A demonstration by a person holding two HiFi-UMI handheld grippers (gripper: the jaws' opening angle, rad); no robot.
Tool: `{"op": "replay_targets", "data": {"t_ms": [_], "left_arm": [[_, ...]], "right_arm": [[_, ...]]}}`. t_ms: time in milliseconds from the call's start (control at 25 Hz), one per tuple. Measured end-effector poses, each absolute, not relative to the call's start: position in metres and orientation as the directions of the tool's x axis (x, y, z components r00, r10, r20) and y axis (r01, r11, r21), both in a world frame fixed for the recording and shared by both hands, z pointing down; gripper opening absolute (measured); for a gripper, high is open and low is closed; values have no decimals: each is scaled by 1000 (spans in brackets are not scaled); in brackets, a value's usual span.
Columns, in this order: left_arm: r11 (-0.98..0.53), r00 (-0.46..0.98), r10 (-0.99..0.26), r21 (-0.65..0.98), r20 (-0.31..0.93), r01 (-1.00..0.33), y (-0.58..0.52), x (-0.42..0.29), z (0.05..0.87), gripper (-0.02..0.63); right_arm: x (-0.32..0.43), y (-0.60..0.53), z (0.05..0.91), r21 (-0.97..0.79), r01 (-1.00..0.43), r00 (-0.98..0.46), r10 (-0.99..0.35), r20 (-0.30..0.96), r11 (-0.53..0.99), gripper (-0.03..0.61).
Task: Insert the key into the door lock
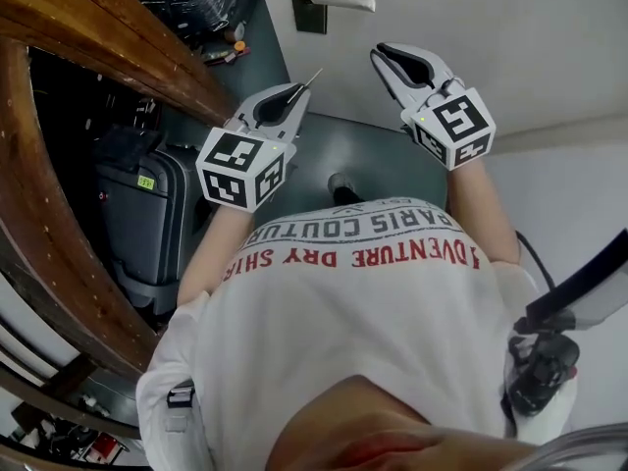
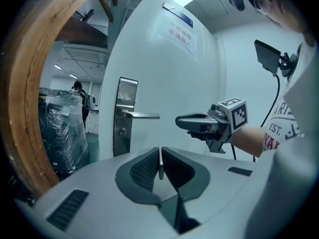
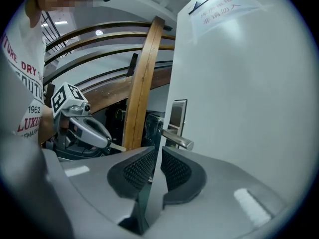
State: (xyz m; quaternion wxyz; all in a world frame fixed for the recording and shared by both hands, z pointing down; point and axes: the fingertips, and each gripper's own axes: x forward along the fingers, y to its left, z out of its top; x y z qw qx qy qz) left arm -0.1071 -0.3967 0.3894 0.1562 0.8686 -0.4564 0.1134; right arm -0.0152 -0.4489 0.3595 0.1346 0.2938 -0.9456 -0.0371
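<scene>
Both grippers face the door [image 2: 164, 78]: left gripper [image 1: 297, 93] pinches the key [image 2: 160, 163], right gripper [image 1: 383, 59] nearly closed, empty. Thinly held, the key may twist against the lock [image 2: 122, 131].

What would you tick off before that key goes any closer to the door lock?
1. Key held: ok. The key is clamped upright in the left gripper.
2. Keyhole in sight: ok. The keyhole shows on the lock plate, below the handle.
3. Key at keyhole: not ok. The two are well apart.
4. Right gripper out of the way: ok. It is empty, jaws together, off the handle's free end.
5. Key turned to fit the slot: cannot tell.
</scene>
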Motion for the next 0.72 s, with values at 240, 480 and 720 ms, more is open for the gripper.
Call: {"op": "replay_targets", "data": {"t_ms": [240, 480, 720], "left_arm": [[-518, 550, -762, 188, 343, -835, -413, -111, 397, 23], [-495, 553, -764, 249, 332, -833, -410, -123, 400, 23], [-469, 558, -762, 314, 329, -825, -416, -124, 409, 23]], "right_arm": [[-15, -497, 352, 159, -563, -786, -585, 202, 811, 58], [-25, -523, 346, 166, -590, -766, -613, 195, 790, 193], [-32, -539, 353, 173, -580, -768, -605, 209, 796, 190]]}}
